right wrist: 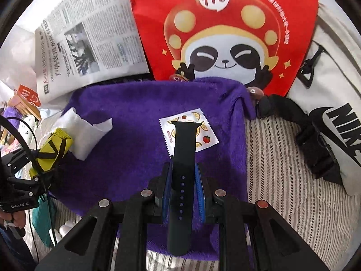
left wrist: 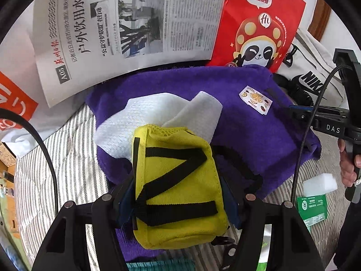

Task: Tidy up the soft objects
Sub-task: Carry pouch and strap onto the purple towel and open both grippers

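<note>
While both my grippers hang over the purple towel, my left gripper pinches a yellow pouch at its sides, above a white cloth. My right gripper clamps a black watch strap over a fruit-print packet. Newspaper and red panda bag crowd the towel's far edge; striped bedding lies open beside it.

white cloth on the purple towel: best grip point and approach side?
Grip the raised folded flap of the white cloth, coming from above on the side away from the yellow pouch. That flap stands up off the purple towel, so the fingers can close around it; the near end is under the pouch held by the left gripper.
</note>
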